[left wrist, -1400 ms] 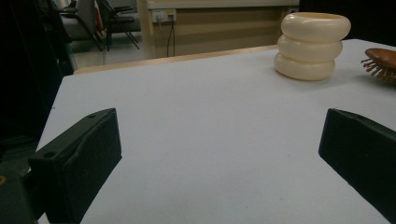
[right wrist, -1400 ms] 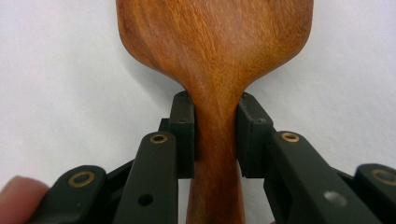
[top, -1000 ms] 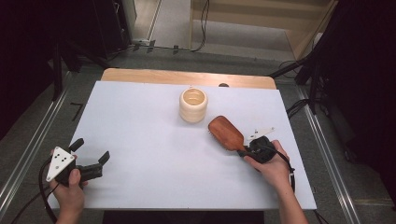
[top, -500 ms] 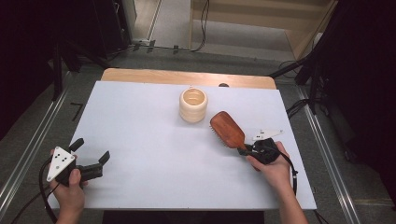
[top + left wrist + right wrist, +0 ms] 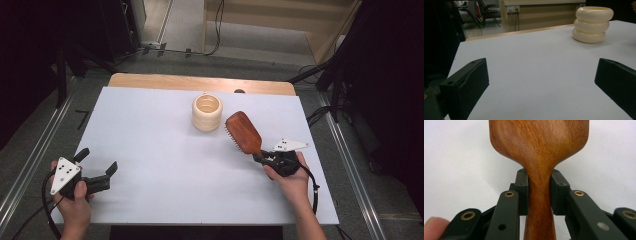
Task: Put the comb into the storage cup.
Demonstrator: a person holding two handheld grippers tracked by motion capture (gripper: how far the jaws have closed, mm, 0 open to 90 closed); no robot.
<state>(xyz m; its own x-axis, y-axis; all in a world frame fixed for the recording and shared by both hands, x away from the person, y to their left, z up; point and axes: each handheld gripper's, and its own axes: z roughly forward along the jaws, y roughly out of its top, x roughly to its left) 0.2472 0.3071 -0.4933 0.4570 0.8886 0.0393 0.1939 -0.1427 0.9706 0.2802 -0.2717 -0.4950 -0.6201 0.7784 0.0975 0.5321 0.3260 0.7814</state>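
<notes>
A: Two pads of our right gripper press on the narrow neck of the wooden hairbrush, one on each side, right where the handle begins to widen into the head. In the right gripper view the wood grain runs straight up between the jaws, and the white table top lies behind it.

B: From the high view we see the same grip. The right gripper sits in our right hand near the right edge of the table, and the hairbrush points away from us and to the left, its smooth back facing up and its bristles showing along the left edge. We cannot tell whether the head touches the table.

A: What stands next to it?

B: A cream ribbed cup, upright, just beside the tip of the brush head and to its left. The two look apart, not touching.

A: And our left gripper?

B: Its jaws stand wide with bare table between them. The left gripper rests in our left hand at the near left corner, well apart from the brush. Its view shows the ribbed cup far off at upper right.
</notes>
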